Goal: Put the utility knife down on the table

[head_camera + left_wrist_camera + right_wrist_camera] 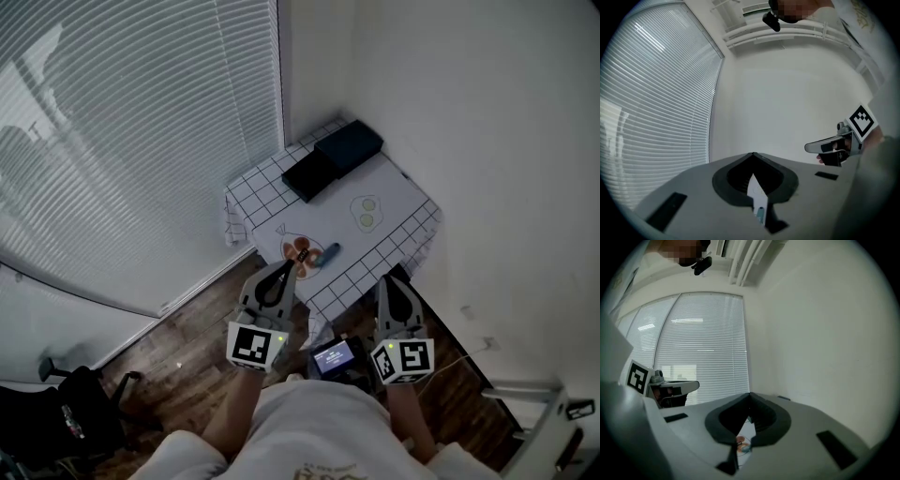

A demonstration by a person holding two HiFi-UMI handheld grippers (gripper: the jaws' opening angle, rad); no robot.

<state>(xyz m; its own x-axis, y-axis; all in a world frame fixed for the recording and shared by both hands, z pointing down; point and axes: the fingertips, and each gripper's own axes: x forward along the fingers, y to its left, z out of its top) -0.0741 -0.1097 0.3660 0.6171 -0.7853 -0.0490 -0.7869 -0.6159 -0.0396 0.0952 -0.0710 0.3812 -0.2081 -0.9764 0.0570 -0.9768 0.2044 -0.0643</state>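
The utility knife (327, 254), short with a blue body, lies on the small table (403, 202) near its front edge, beside an orange print (299, 250) on the checked cloth. My left gripper (289, 266) hangs just in front of that edge, shut and holding nothing. My right gripper (393, 280) is level with it to the right, its jaws together and also holding nothing. In the left gripper view a sliver of the knife (760, 213) shows through the slit below the closed jaw tips (752, 155). In the right gripper view the knife (746, 447) shows the same way.
Two dark flat boxes (332, 159) lie at the table's far corner, and a pale round print (367, 212) is at mid-table. Window blinds (131, 131) run along the left and a white wall (487, 141) on the right. A black chair (75, 412) stands on the wood floor.
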